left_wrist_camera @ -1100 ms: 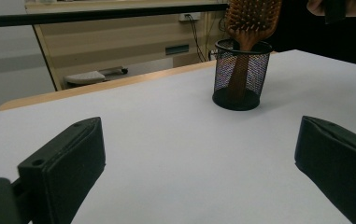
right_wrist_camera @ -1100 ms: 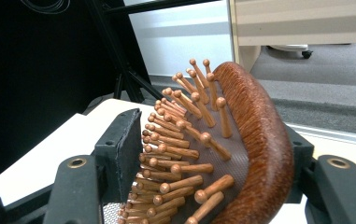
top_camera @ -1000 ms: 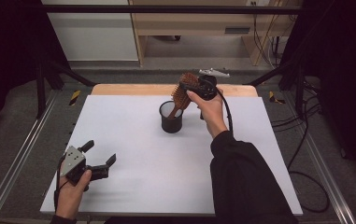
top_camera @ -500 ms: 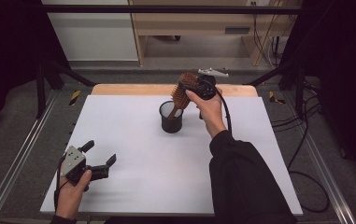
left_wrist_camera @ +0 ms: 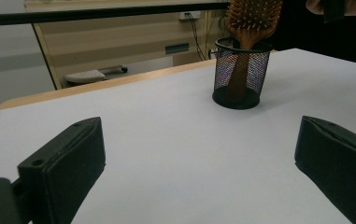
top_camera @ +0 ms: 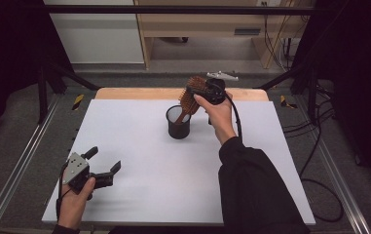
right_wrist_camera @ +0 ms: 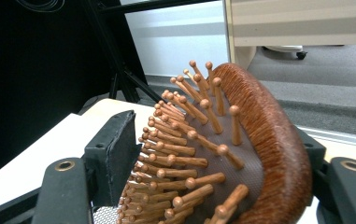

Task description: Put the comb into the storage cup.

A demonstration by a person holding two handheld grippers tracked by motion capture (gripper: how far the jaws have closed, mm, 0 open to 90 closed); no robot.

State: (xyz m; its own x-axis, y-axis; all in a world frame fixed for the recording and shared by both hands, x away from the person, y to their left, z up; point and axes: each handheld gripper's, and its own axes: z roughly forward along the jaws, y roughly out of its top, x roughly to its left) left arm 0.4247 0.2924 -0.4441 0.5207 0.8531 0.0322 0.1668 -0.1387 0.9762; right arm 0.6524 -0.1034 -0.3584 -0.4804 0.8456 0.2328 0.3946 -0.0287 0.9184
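The brown wooden paddle hairbrush (top_camera: 192, 95) stands handle-down in the black wire-mesh pen cup (top_camera: 178, 123) near the middle of the counter's (top_camera: 139, 146) far edge. The right gripper (top_camera: 203, 92) flanks its head; its fingers have just been opening, one pad just clear of the bristle tips. The brush looks light and stiff, its pins springy, so the hard rim gives the surest hold. The left gripper (top_camera: 106, 165) rests near the counter's near left corner, fingers wide and empty.

Hairbrush (top_camera: 191, 100) standing handle-down in mesh cup (top_camera: 178, 124), mid-worktop (top_camera: 139, 146) toward far edge; left gripper (top_camera: 106, 167) resting near-left corner.
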